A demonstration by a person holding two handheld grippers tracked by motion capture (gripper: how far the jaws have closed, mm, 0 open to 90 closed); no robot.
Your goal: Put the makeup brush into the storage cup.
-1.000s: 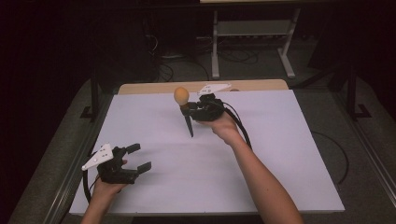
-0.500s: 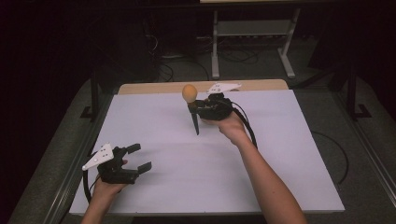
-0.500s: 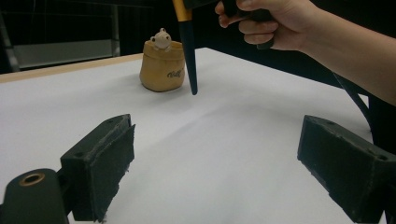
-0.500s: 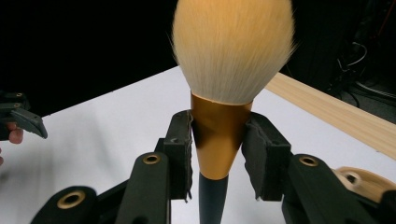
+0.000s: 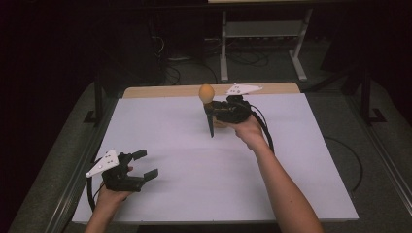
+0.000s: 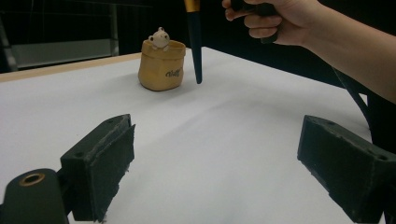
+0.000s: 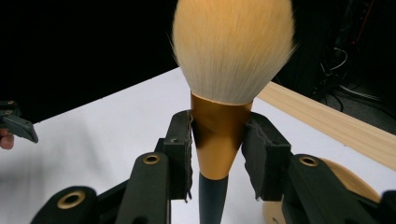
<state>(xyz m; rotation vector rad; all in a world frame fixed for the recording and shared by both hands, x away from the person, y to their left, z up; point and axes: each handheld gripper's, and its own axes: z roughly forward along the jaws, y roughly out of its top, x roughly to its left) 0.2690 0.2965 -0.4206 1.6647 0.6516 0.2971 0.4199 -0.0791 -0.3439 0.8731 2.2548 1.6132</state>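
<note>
Carrying the makeup brush [image 7: 219,140] upright, bristles up, the right tool [image 5: 213,110] pinches its gold ferrule at twelve o'clock on the bench [image 5: 301,170]; left tool [image 5: 144,164] rests spread; next, I judge, lowering the handle into the yellow holder [image 6: 161,66].

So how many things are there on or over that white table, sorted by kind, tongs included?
Makeup brush, bristles up, clamped at its gold collar: 1
Tan pouch-shaped holder with a small figure peeking out of it: 1
Hand-held tongs: 2, the left tongs open and empty, the right tongs shut on the brush
Total: 4
</note>
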